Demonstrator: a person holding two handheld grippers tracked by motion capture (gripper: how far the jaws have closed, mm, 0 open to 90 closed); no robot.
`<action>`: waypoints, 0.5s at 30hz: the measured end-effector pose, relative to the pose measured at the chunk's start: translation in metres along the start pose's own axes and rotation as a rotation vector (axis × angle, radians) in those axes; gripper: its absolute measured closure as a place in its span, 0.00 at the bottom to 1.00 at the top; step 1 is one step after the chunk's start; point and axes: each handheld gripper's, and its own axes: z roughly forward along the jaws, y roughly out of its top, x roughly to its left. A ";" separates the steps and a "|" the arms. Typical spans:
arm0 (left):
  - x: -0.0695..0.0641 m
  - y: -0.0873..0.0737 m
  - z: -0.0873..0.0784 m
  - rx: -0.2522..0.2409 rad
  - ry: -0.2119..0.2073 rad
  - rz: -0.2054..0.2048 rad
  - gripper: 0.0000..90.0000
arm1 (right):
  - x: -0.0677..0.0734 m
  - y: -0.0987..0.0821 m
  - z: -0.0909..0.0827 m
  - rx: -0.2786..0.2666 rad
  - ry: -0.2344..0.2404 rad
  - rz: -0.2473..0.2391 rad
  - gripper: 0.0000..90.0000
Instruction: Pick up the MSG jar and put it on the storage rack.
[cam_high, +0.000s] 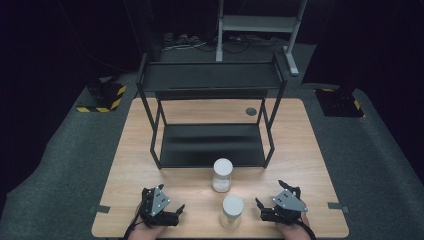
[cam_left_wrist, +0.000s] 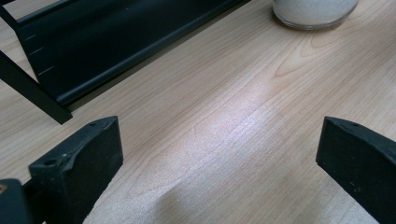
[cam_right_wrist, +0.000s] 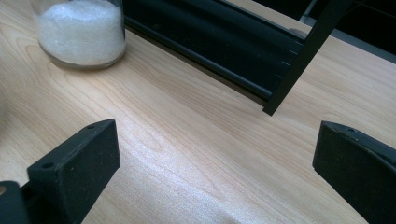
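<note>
A: L gripper (cam_high: 161, 207) & R gripper (cam_high: 280, 205) both low at table's near edge, jaws wide apart, nothing btwn them; where are the jars?

B: near jar (cam_high: 232, 211) sits btwn the two grippers, closer to R; far jar (cam_high: 222, 175) just ahead of it, in front of the black shelf rack (cam_high: 210, 145); both glass w/ white lids, white granules inside

A: so R takes the near one?

B: I'd say so; swing R inward, keep jaws level, square up on the glass body below the lid, not the lid itself; close slow; glass is slick, so centre it; lift straight up so it won't knock the far jar
</note>
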 end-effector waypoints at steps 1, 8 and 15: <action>0.000 0.000 0.000 -0.002 0.000 -0.003 0.01 | 0.000 0.000 0.000 -0.001 -0.001 0.001 0.00; 0.005 -0.004 -0.002 -0.026 -0.010 -0.028 0.01 | -0.001 0.000 0.000 -0.001 0.003 0.005 0.00; 0.007 -0.003 -0.011 -0.079 -0.026 -0.046 0.01 | -0.001 0.000 0.000 0.000 0.006 0.000 0.00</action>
